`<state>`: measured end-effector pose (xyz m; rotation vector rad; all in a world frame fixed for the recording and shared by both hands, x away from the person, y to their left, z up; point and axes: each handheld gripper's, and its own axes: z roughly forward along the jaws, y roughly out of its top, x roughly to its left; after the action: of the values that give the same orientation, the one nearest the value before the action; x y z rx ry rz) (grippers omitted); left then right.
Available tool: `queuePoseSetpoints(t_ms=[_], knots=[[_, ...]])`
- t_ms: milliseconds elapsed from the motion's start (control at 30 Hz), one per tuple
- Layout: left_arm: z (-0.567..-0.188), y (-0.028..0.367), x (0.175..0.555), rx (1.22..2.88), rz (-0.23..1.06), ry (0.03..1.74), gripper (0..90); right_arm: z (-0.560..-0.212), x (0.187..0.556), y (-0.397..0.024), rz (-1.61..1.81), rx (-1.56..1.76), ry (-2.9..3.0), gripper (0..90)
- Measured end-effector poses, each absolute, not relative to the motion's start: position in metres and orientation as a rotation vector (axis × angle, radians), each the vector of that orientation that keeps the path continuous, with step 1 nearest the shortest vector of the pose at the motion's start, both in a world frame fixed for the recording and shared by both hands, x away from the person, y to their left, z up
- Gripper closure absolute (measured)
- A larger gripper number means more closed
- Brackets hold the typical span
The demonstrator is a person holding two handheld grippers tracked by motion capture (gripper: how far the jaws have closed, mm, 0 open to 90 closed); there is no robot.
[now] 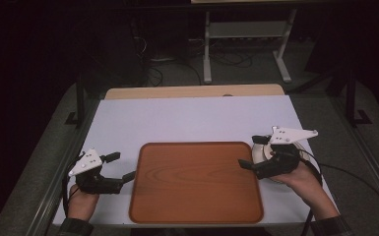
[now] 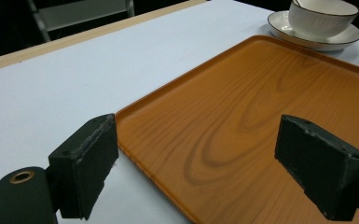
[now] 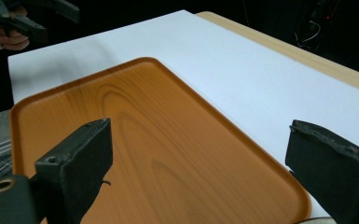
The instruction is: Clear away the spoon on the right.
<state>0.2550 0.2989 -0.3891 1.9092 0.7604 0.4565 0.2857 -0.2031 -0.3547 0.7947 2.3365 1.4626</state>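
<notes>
An empty wooden tray (image 1: pixel 197 182) lies between both tools on the white table (image 1: pixel 187 118). Left tool (image 1: pixel 118 169) and right tool (image 1: pixel 250 152) gape unclenched; the bowl on its saucer (image 2: pixel 314 35) sits beside the right.

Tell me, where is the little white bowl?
The bowl sits on a saucer just past the wooden tray's right edge, under the right gripper in the high view.
</notes>
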Motion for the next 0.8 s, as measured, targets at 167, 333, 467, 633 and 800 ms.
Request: queuePoseSetpoints(t_ms=[167,333,467,633,800], knots=[[-0.389,0.298,0.255,1.914,0.458,0.756,12.7,-0.350,0.294,-0.204,1.456,0.800,2.315,6.9],[-0.389,0.297,0.256,1.915,0.451,0.755,12.7,-0.347,0.302,-0.207,1.440,0.817,2.296,6.9],[-0.389,0.297,0.257,1.919,0.451,0.746,12.7,-0.347,0.307,-0.211,1.435,0.832,2.288,6.9],[-0.390,0.297,0.257,1.918,0.448,0.748,12.7,-0.349,0.314,-0.215,1.425,0.852,2.282,7.1],[-0.389,0.296,0.257,1.922,0.447,0.743,12.8,-0.352,0.322,-0.216,1.418,0.867,2.289,7.2]])
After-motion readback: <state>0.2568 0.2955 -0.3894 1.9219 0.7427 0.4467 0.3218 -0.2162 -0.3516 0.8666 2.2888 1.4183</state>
